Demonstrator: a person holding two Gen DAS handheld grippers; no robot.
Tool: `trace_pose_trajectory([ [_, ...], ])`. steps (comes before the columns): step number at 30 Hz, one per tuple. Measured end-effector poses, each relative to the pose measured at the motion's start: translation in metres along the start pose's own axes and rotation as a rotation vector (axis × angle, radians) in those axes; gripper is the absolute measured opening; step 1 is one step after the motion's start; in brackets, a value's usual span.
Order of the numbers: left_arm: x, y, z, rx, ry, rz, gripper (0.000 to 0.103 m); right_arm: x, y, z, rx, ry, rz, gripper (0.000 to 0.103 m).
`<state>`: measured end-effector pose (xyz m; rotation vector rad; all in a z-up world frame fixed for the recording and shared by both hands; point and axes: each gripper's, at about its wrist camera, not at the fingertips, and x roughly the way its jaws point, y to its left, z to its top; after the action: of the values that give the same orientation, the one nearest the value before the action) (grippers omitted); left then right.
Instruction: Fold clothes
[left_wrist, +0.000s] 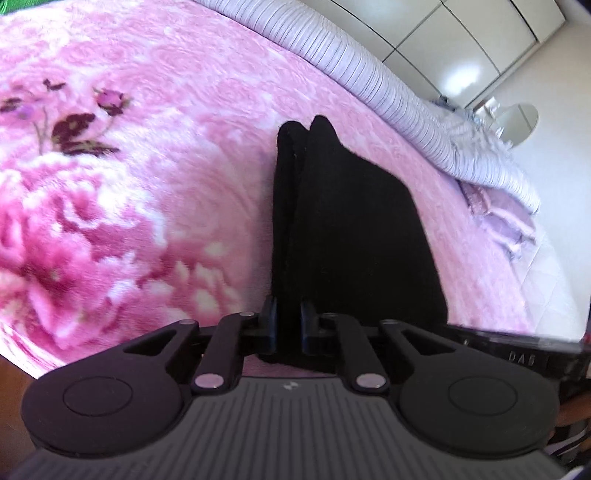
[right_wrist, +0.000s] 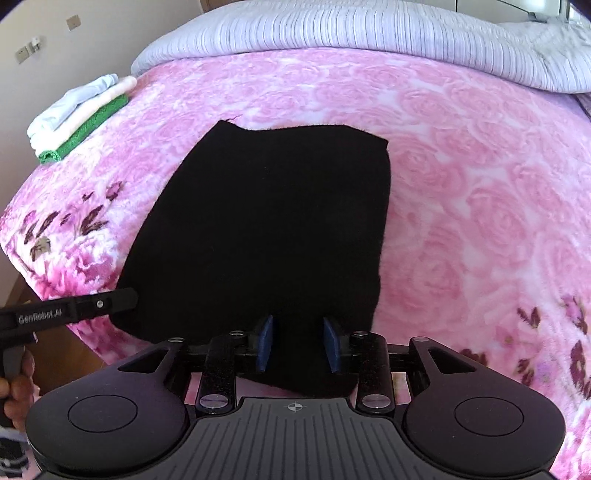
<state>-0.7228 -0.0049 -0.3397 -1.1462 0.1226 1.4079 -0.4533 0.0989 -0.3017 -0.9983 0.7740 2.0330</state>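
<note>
A black cloth (right_wrist: 266, 229) is lying on a pink flowered blanket (right_wrist: 461, 206) that is covering a bed, near the blanket's front edge. In the right wrist view the cloth is spreading out flat and roughly four-sided, with its near edge reaching in between the fingers.

The left gripper (left_wrist: 289, 325) is gripping the cloth: its fingers are pressing in close on a doubled edge of the black fabric, and in the left wrist view two layers are rising up from between them as a folded ridge. In the right wrist view the same gripper is showing at the cloth's near left corner, with a hand (right_wrist: 16, 391) wrapped around its handle.

The right gripper (right_wrist: 299, 343) is sitting at the near edge of the cloth with its blue-padded fingers (right_wrist: 265, 341) standing apart. Black fabric is lying in the gap between them, but the pads are not pinching it together, so the fingers are looking released rather than clenched.

At the far left corner of the bed a small stack of folded clothes (right_wrist: 79, 118) is resting on the blanket, white on top and green at the bottom, well apart from the black cloth. A striped lilac cover (right_wrist: 332, 29) is lying across the far end of the bed.
</note>
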Motion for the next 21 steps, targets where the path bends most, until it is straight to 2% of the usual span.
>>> trace_pose_trajectory([
  [4, -0.002, -0.004, -0.003, 0.008, 0.004, -0.027, 0.009, -0.003, -0.017, 0.0, 0.043, 0.009, 0.017, 0.034],
  [7, 0.005, 0.001, -0.004, -0.009, 0.012, 0.001, 0.01, -0.003, -0.021, 0.003, 0.054, 0.017, 0.035, 0.034],
  [11, -0.004, -0.013, 0.001, 0.042, 0.016, 0.044, 0.012, -0.01, -0.019, 0.002, 0.042, 0.001, 0.02, 0.038],
  [13, -0.009, -0.02, 0.003, 0.068, 0.018, 0.066, 0.01, -0.013, -0.018, 0.002, 0.036, -0.007, 0.012, 0.038],
  [18, -0.027, -0.036, 0.01, 0.109, 0.004, 0.05, 0.009, -0.019, -0.024, 0.004, 0.031, -0.016, 0.004, 0.038],
  [21, -0.025, -0.041, 0.025, 0.139, -0.01, 0.083, 0.01, -0.013, -0.041, 0.014, 0.046, 0.008, 0.014, 0.038],
])
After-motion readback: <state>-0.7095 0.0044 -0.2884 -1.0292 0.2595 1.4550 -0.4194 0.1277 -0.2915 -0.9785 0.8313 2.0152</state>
